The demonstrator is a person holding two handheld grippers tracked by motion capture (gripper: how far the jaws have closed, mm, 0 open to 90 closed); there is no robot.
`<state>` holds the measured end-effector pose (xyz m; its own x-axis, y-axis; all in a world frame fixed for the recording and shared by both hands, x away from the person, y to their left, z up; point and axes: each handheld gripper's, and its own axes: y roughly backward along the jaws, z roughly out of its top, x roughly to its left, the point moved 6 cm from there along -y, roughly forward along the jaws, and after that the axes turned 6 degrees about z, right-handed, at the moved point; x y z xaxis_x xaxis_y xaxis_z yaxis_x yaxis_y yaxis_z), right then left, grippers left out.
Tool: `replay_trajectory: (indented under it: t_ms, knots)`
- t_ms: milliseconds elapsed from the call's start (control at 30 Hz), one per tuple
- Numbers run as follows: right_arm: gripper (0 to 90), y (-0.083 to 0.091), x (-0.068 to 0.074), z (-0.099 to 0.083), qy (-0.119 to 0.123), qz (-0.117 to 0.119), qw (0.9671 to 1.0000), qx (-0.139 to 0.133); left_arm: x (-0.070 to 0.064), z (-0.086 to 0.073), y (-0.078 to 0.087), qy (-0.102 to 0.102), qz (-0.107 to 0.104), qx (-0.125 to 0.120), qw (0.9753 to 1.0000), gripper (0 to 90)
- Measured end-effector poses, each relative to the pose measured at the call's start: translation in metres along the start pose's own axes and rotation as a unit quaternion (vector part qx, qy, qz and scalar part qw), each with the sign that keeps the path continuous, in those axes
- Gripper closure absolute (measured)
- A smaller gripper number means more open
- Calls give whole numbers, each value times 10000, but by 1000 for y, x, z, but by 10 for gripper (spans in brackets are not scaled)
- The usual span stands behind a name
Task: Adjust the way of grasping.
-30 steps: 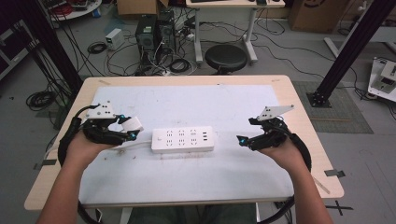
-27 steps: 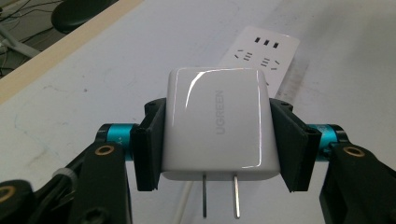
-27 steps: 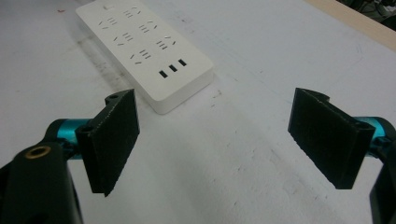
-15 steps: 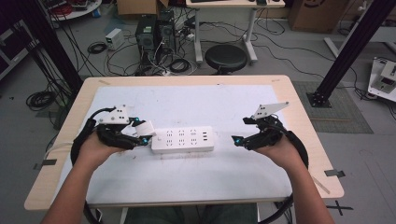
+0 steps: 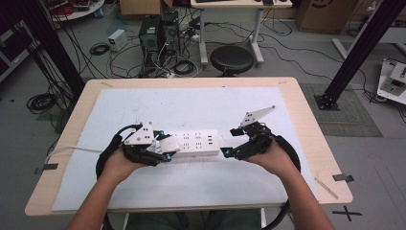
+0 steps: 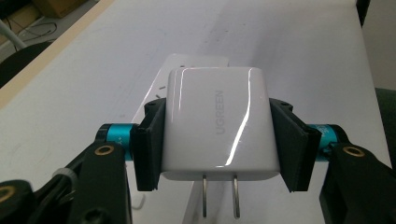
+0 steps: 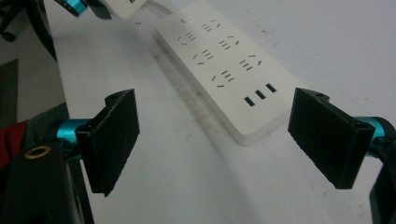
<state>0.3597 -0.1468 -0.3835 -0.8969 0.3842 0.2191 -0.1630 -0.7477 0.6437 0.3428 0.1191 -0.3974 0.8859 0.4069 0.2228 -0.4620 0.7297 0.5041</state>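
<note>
Charger clamped in left claw above power strip; right claw apart, at strip's end.

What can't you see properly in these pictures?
- Left gripper view: the charger held by the left tool hides most of the power strip; the picture's bottom edge cuts off its prongs.
- High view: the strip's left end lies under that charger; its sockets are too small to count.
- Right gripper view: the open right tool reaches toward the strip; the strip's cord runs off the top edge.
</note>
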Motion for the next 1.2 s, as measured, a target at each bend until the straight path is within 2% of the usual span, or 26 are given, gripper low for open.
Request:
replay_trajectory:
  t_ms: [300, 333, 367, 400, 567, 600, 633, 667, 700, 733, 867, 933, 967, 1000, 1100, 1167, 1200]
  knots:
    - [168, -14, 5, -1, -329, 400, 9986, -96, -18, 6, -21, -308, 121, -209, 9992, 425]
    - [168, -15, 5, -1, -359, 451, 9983, -114, -22, 7, -24, -440, 192, -219, 9986, 425]
    - [168, -15, 6, 0, -368, 495, 9980, -131, -22, 7, -24, -440, 192, -219, 9986, 425]
    - [168, -16, 6, 0, -396, 526, 9977, -145, -25, 9, -28, -557, 282, -235, 9978, 425]
    - [168, -20, 7, 3, -482, 651, 9965, -219, -30, 11, -33, -707, 363, -287, 9964, 425]
    - [168, -25, 8, 4, -526, 753, 9955, -251, -32, 12, -35, -815, 485, -330, 9949, 425]
    - [168, -25, 8, 4, -526, 753, 9955, -251, -32, 12, -35, -815, 485, -330, 9949, 425]
    - [168, -29, 10, 6, -544, 782, 9951, -274, -34, 14, -35, -927, 557, -392, 9934, 425]
    - [168, -32, 10, 7, -530, 806, 9950, -263, -34, 14, -35, -927, 557, -392, 9934, 425]
    - [168, -34, 11, 7, -535, 830, 9948, -252, -36, 15, -35, -1098, 707, -437, 9905, 425]
    - [168, -41, 14, 9, -563, 959, 9933, -321, -41, 16, -35, -1273, 820, -538, 9870, 425]
    - [168, -43, 15, 10, -572, 1021, 9925, -345, -42, 16, -35, -1324, 836, -551, 9861, 425]
    - [168, -43, 15, 10, -572, 1021, 9925, -345, -44, 16, -35, -1397, 877, -590, 9845, 425]
    - [168, -46, 18, 12, -625, 1112, 9911, -380, -48, 16, -36, -1505, 892, -636, 9825, 425]
    - [168, -49, 19, 12, -621, 1149, 9907, -387, -51, 16, -37, -1519, 878, -665, 9822, 425]
    - [168, -53, 21, 12, -663, 1221, 9896, -372, -53, 15, -38, -1555, 967, -670, 9808, 425]
    - [169, -54, 21, 12, -654, 1228, 9895, -385, -54, 15, -39, -1546, 956, -690, 9809, 425]
